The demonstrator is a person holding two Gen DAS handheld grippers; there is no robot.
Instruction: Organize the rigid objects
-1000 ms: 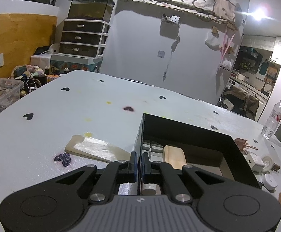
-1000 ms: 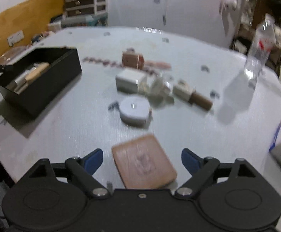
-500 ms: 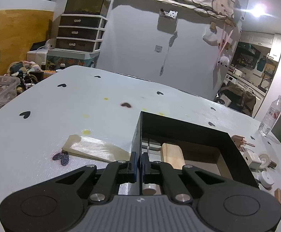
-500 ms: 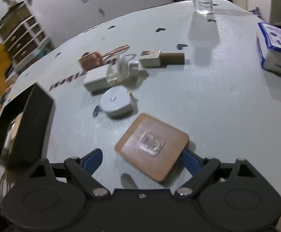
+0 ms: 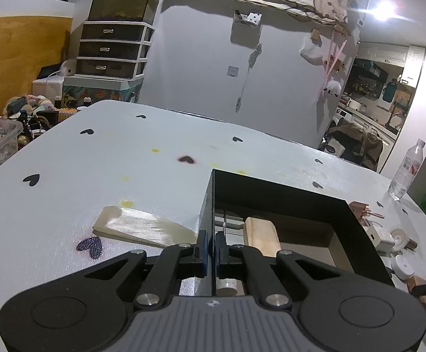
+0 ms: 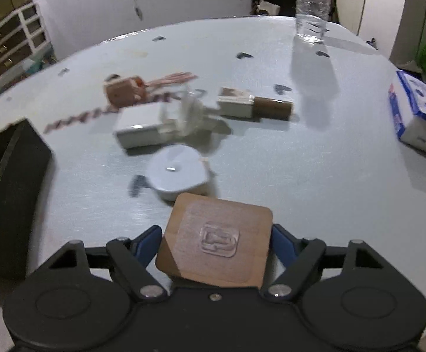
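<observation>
My left gripper (image 5: 210, 249) is shut on the near wall of the black box (image 5: 286, 196), which holds a wooden block (image 5: 261, 234) and grey items. My right gripper (image 6: 214, 242) has its blue pads against both sides of a brown square wooden tile (image 6: 217, 242) with a clear raised emblem. Beyond it lie a white round disc (image 6: 177, 174), a white charger block (image 6: 142, 126), a brown plug (image 6: 123, 89) with a striped cord, and a white-and-brown block (image 6: 254, 107). The black box shows at the left of the right wrist view (image 6: 10, 193).
A flat cream wedge (image 5: 142, 230) lies left of the box. A water bottle (image 6: 311, 6) stands at the far side, and a blue-white carton (image 6: 418, 111) lies at the right. Drawers (image 5: 110, 50) and clutter stand beyond the table's far left edge.
My right gripper has moved in over the brown tile and closed its pads onto its sides. The left gripper stays shut on the box wall.
</observation>
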